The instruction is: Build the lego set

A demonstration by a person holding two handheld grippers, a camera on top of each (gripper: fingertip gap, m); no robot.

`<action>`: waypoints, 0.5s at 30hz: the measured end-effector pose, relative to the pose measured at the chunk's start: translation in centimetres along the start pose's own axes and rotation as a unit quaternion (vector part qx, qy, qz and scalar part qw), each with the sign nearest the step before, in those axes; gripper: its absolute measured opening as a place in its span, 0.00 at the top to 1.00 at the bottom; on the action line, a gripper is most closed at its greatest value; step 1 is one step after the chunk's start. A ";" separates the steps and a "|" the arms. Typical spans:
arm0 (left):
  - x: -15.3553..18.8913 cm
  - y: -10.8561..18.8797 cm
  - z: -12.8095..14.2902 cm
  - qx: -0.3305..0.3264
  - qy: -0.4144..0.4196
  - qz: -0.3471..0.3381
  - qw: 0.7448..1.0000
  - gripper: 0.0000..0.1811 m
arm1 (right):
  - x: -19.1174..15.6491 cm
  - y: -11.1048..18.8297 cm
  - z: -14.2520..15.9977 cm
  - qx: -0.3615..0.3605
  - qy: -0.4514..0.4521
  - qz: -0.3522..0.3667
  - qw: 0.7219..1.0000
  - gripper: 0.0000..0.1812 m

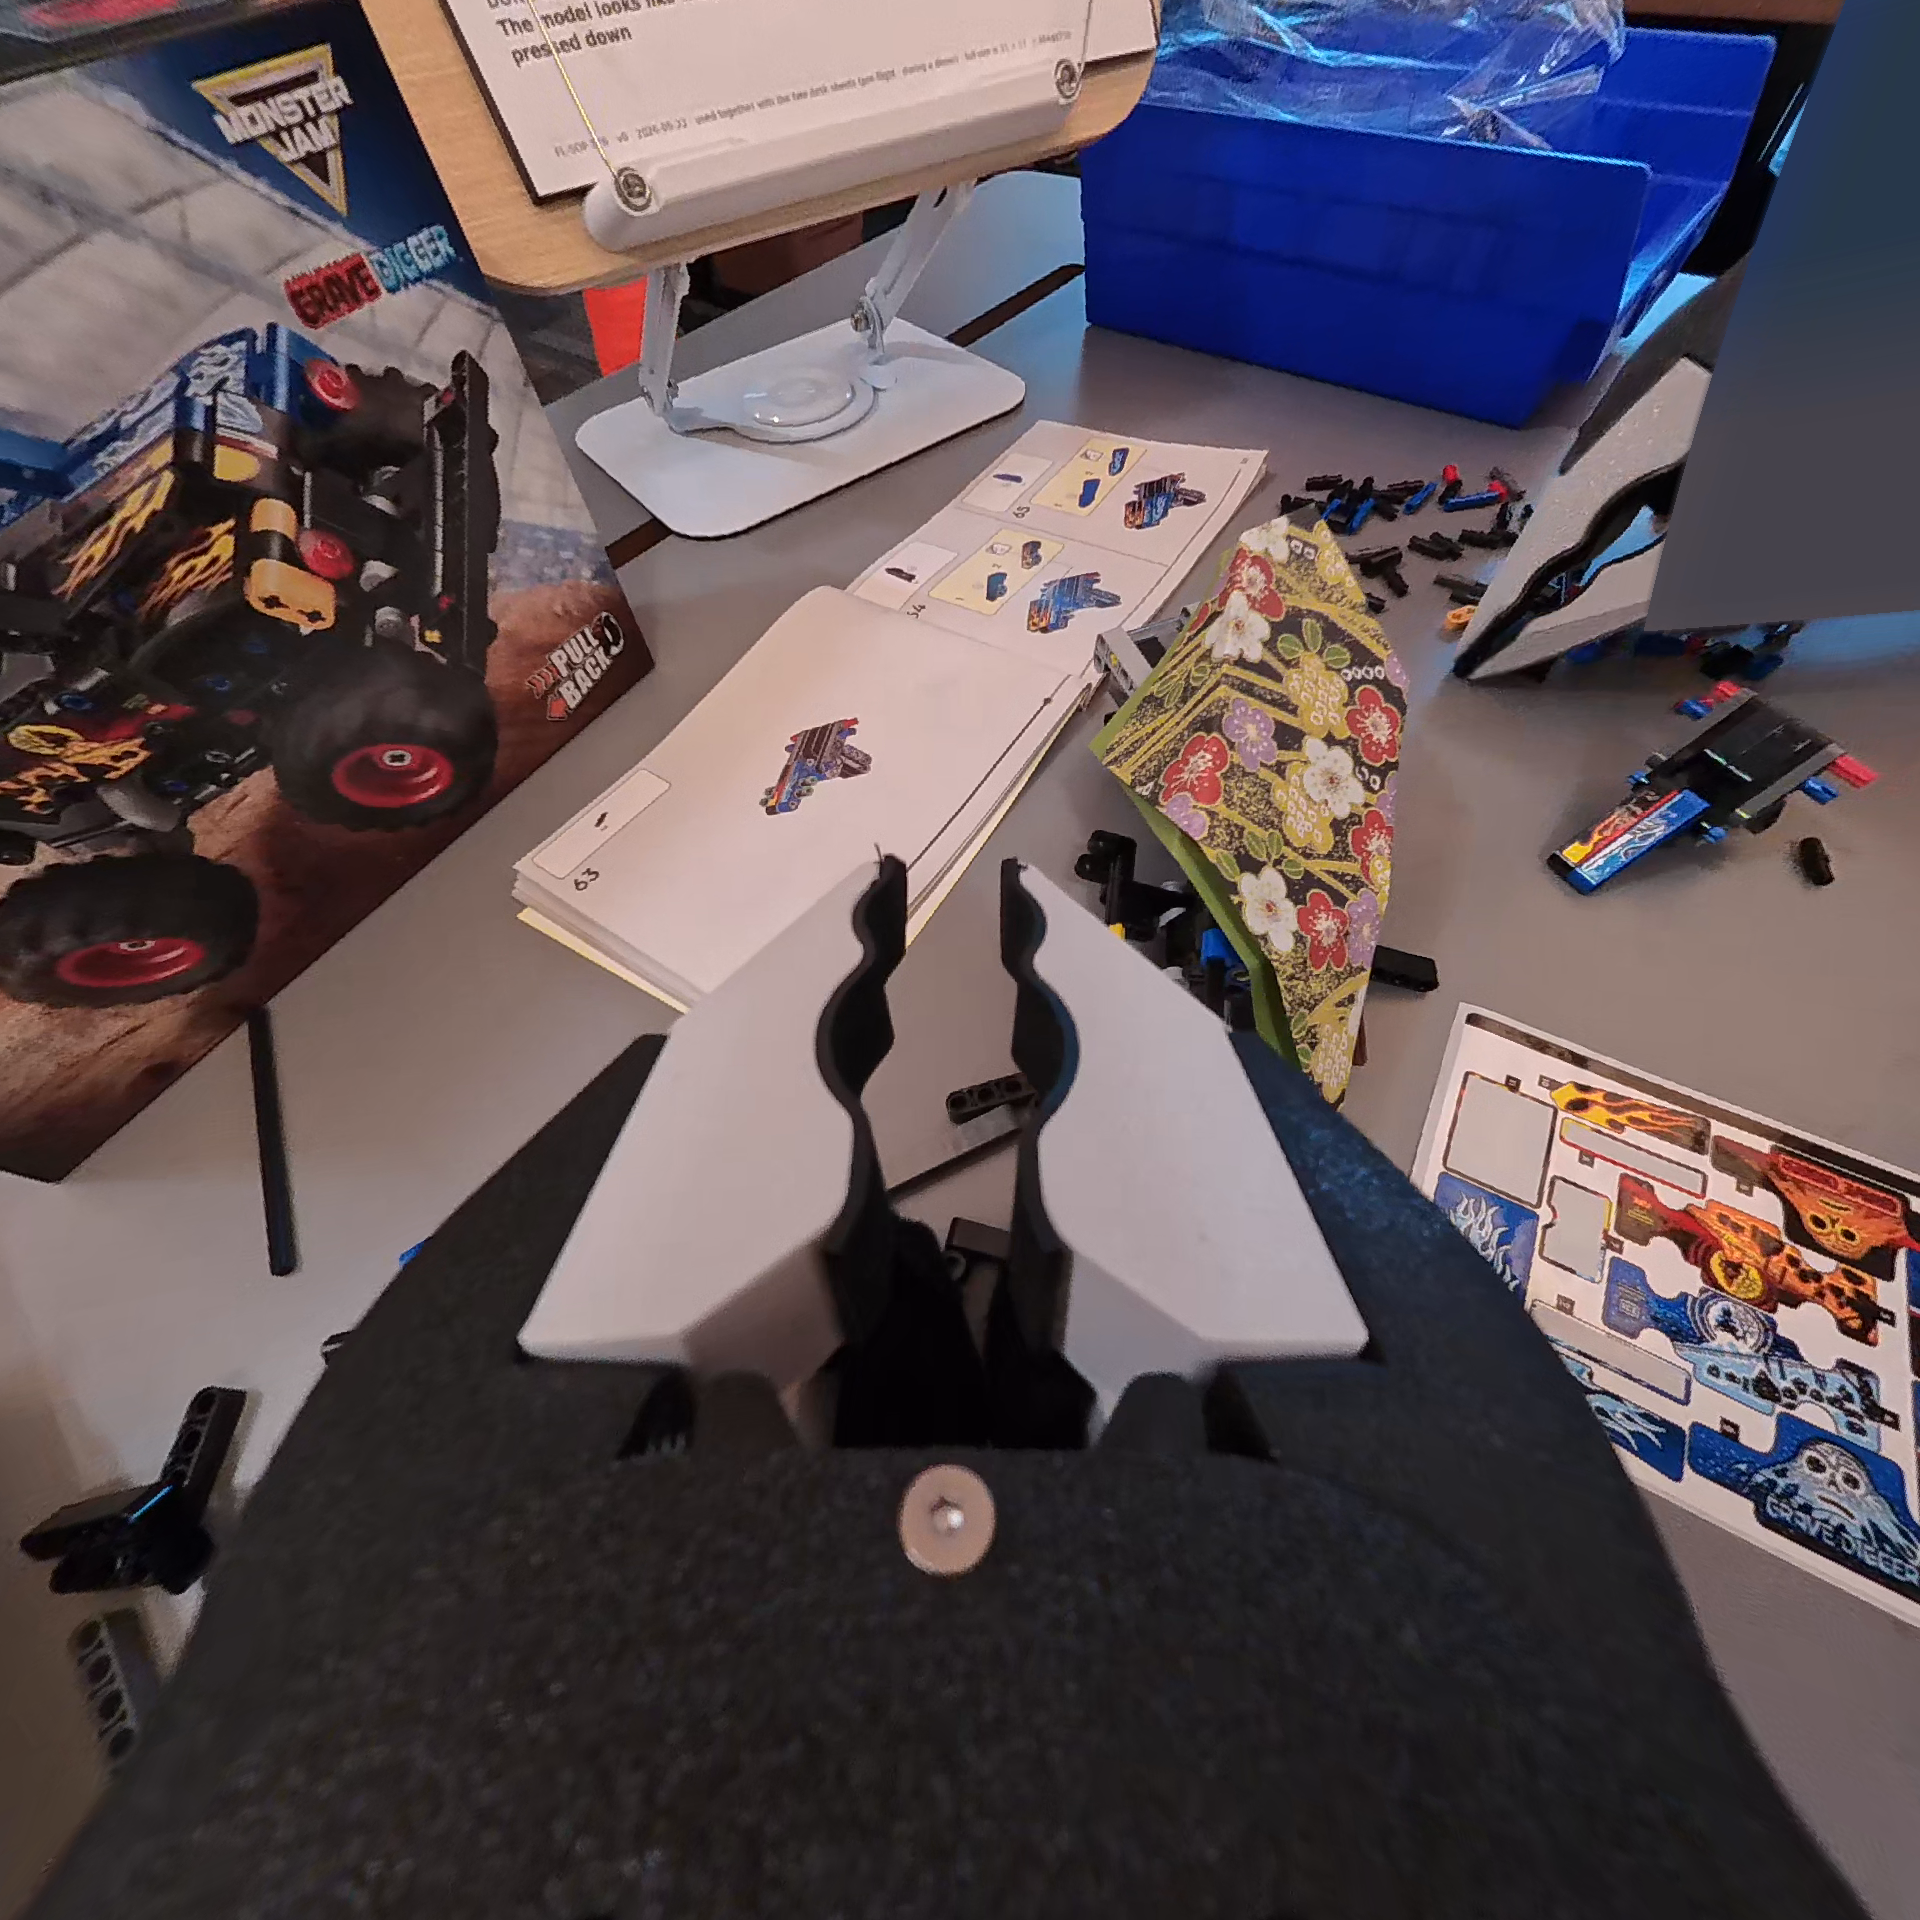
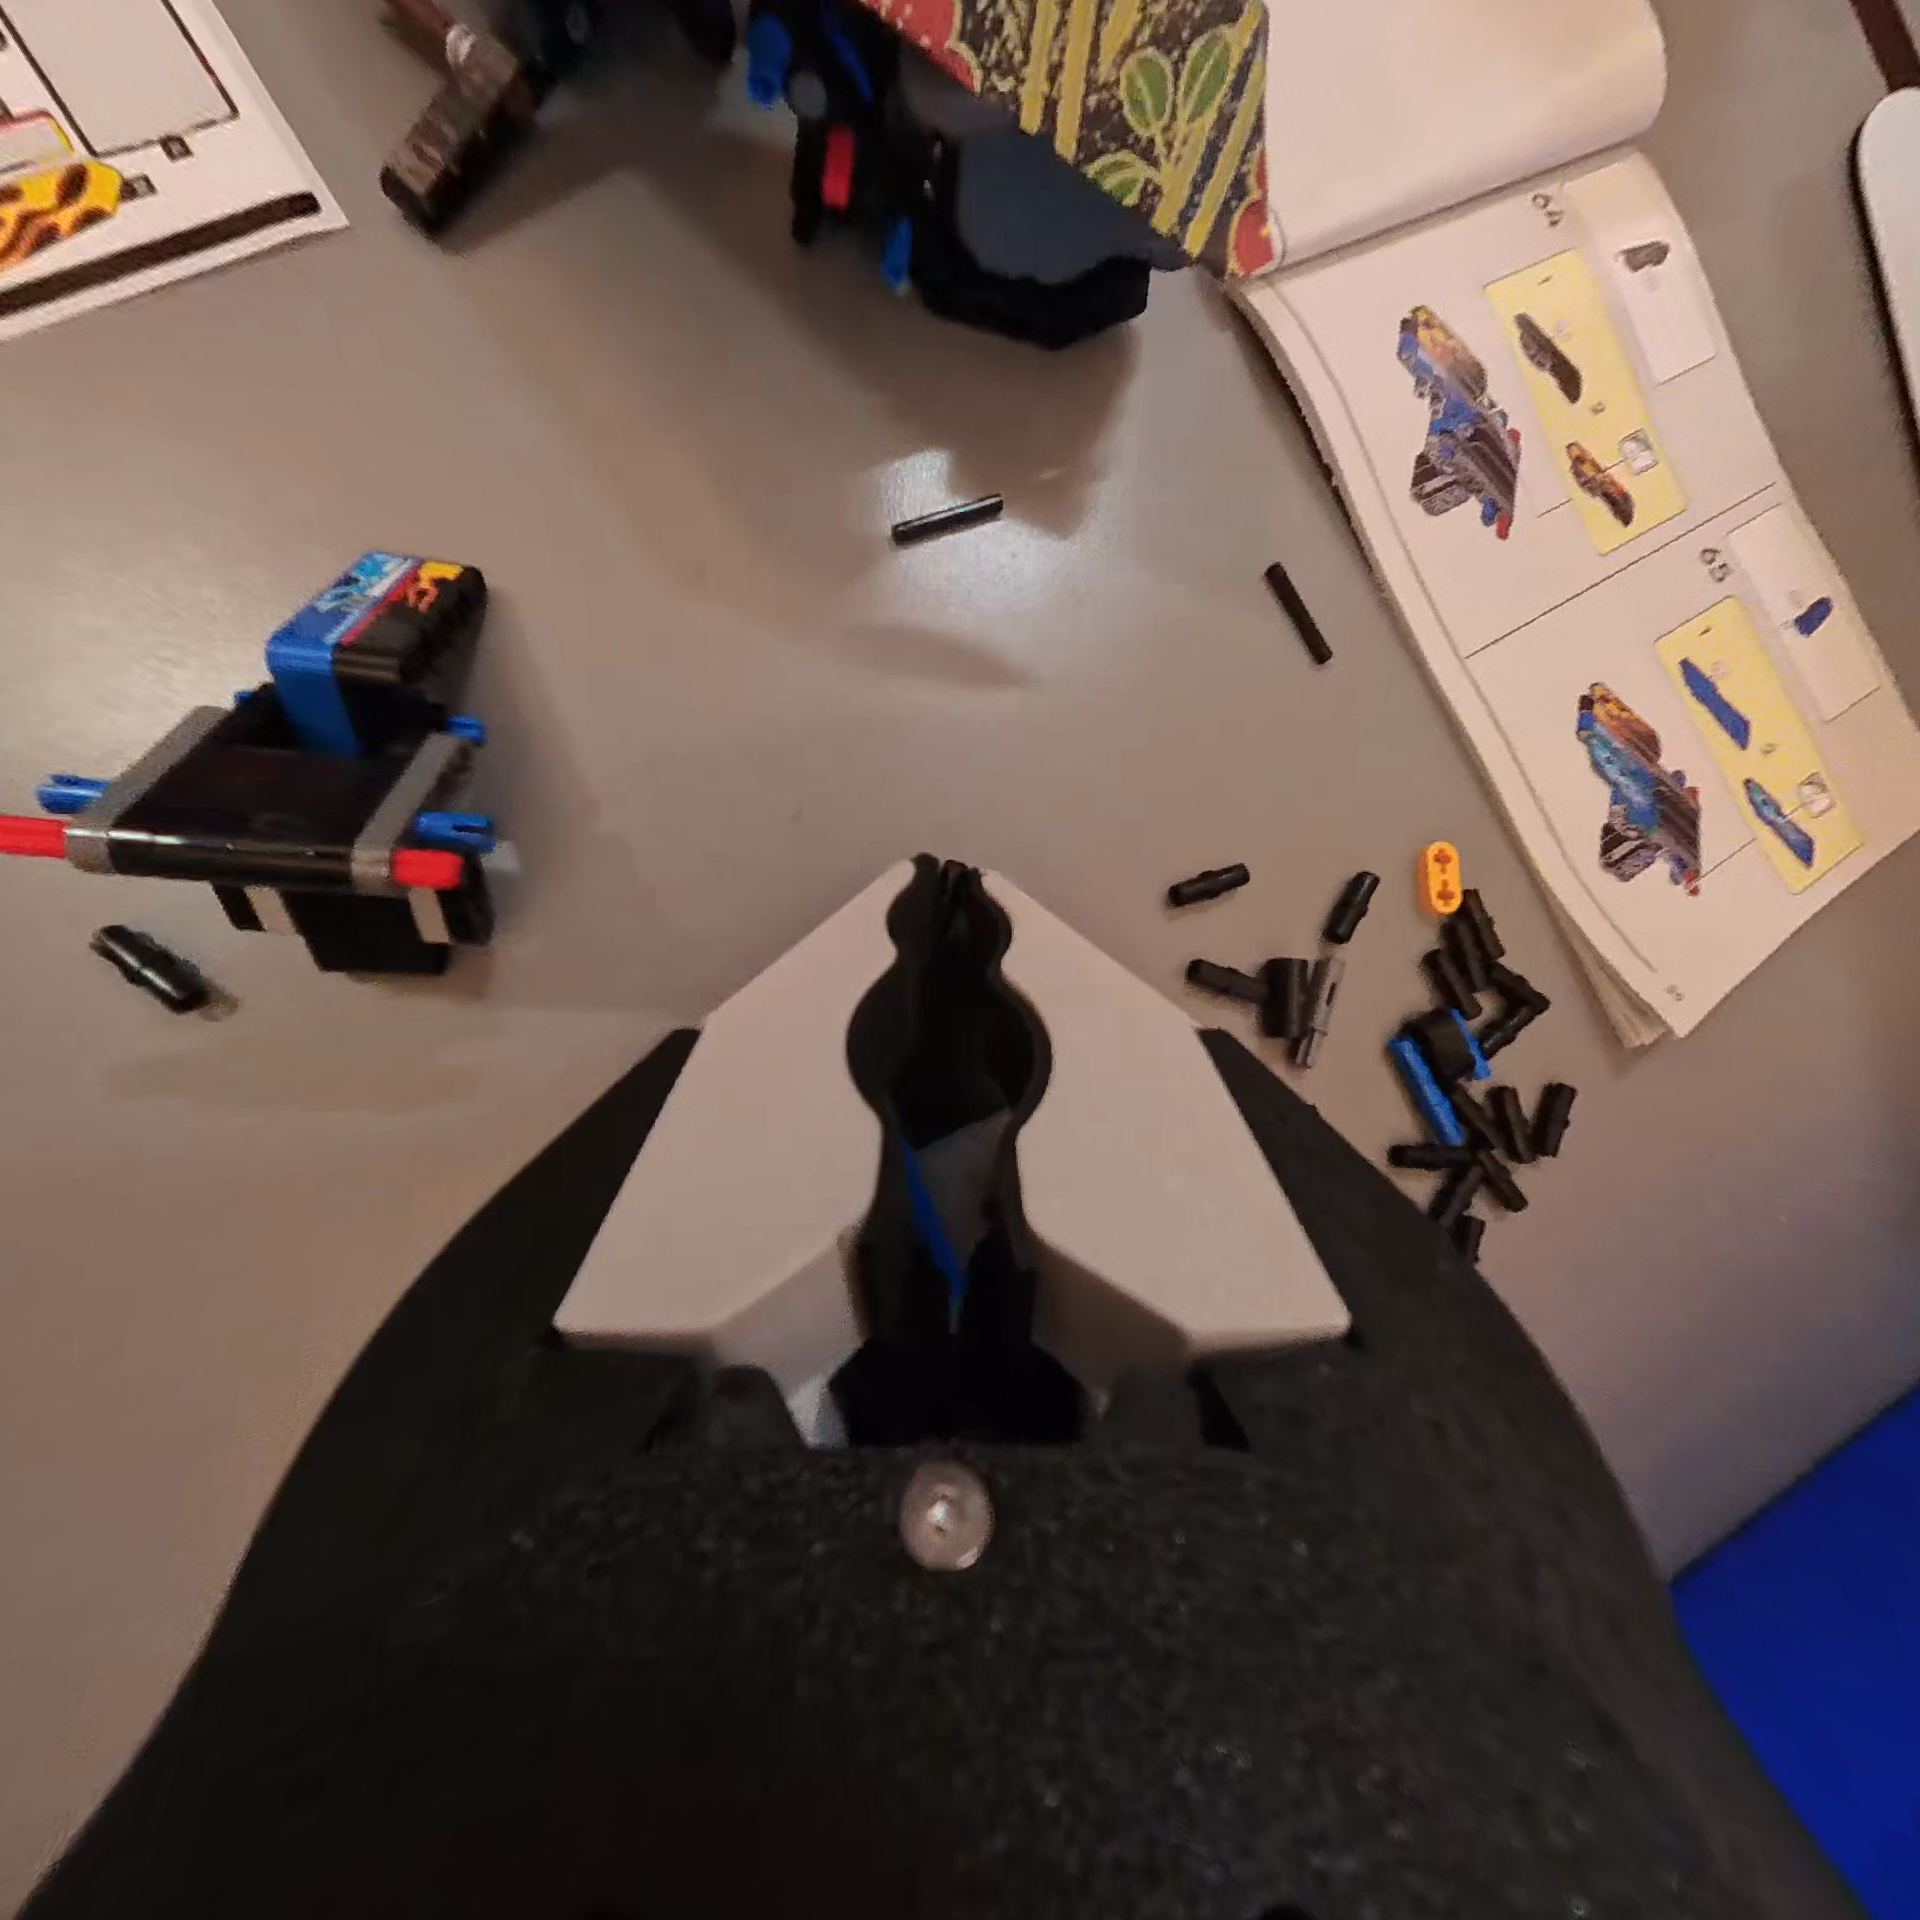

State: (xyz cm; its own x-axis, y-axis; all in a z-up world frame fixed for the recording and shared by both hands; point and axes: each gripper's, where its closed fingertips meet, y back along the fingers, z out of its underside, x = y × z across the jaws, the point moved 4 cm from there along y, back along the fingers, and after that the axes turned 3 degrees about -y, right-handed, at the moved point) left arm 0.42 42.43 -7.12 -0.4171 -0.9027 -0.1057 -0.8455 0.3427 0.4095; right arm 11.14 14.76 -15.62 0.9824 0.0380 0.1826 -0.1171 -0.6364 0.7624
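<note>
Writing appears on four things, and none of it is repeated here. The set box [image 1: 260, 623], standing at the left of the bench [image 1: 436, 1091], carries a yellow and black brand emblem near its top. Below that is a two-colour title in red and blue, and a small white badge with arrows sits near its lower right corner. A printed sheet [image 1: 790, 94] clipped to the wooden stand [image 1: 436, 135] bears lines of black text, cut off at the top. The open instruction booklet [image 1: 831, 748] has small step numbers in its panel corners, also visible in the right wrist view [image 2: 1558, 520]. The sticker sheet [image 1: 1683, 1299] has lettering on a blue skull sticker at its near edge.
</note>
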 end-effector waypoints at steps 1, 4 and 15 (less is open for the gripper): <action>0.0 0.0 0.0 0.000 0.001 0.000 1.000 0.91 | 0.0 0.0 0.0 -0.001 0.003 0.003 1.000 0.98; 0.0 0.0 0.1 0.000 0.003 0.002 1.000 0.91 | -1.2 1.3 -0.9 0.027 -0.005 -0.028 0.999 0.98; 0.6 0.1 -0.3 0.002 -0.008 0.005 1.000 0.92 | -12.6 5.1 0.7 0.065 -0.029 -0.192 0.979 0.99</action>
State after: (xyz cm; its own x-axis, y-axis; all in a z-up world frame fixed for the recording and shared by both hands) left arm 0.21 41.81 -6.84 -0.4318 -0.8945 -0.1162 -0.8424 0.3538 0.4063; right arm -1.74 10.50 -14.41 0.9576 0.2514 -0.1406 0.2777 -0.6768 0.6818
